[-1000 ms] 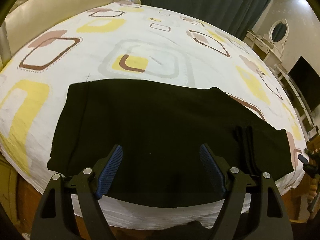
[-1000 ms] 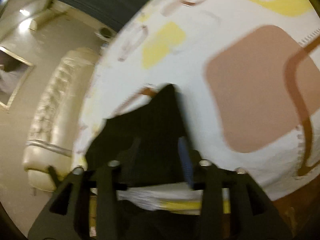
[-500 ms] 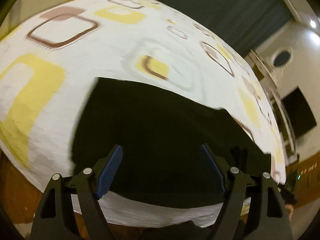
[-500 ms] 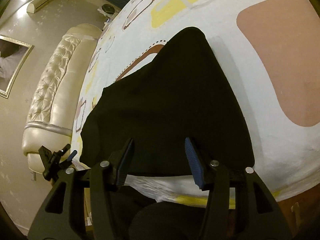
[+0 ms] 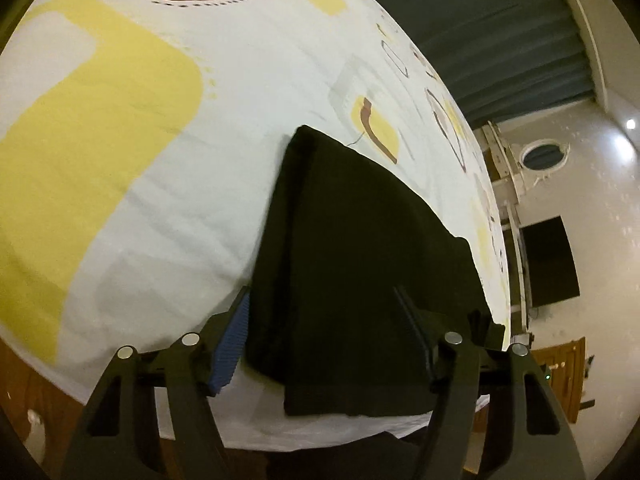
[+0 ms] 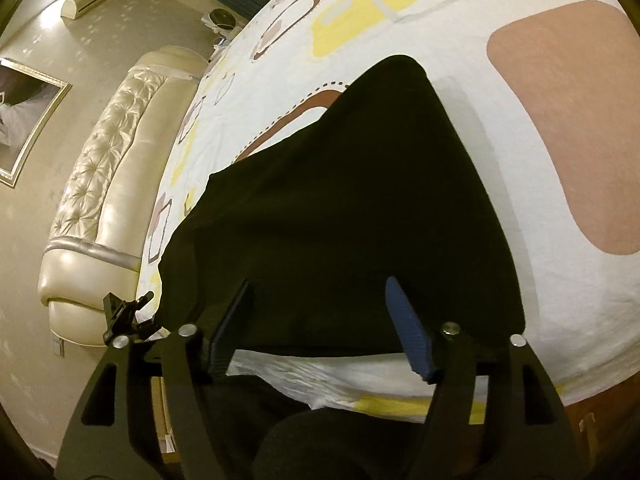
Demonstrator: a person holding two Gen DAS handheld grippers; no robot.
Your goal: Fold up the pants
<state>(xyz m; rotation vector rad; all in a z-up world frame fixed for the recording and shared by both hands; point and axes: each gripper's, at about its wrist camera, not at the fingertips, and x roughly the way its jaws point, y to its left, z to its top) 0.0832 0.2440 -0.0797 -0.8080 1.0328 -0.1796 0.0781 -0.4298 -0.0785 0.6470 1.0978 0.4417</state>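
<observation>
- The black pants [image 5: 360, 248] lie folded flat on the bed [image 5: 168, 184], close to its near edge, with a strip of white sheet showing between the cloth's near hem and that edge.
- In the left wrist view the cloth's left end is a layered fold that runs up to a far corner; in the right wrist view the pants [image 6: 344, 216] taper to a rounded far corner and their right end lies beside a large tan patch of the sheet.
- The left gripper [image 5: 324, 340] hangs over the left end of the pants. Its jaws have just been closing but stand apart; the blue pad [image 5: 234, 336] sits just beside the fold's left edge, and the cloth lies between the jaws, not pinched.
- The right gripper [image 6: 316, 328] hovers over the near hem. Its jaws have just been opening and stand apart, nothing pressed between the pads.
- The left gripper [image 6: 128, 314] shows small at the far left end in the right wrist view.
- Beyond the bed: a cream tufted headboard [image 6: 104, 184], dark curtains [image 5: 480, 32] and a dark screen [image 5: 550, 264].
</observation>
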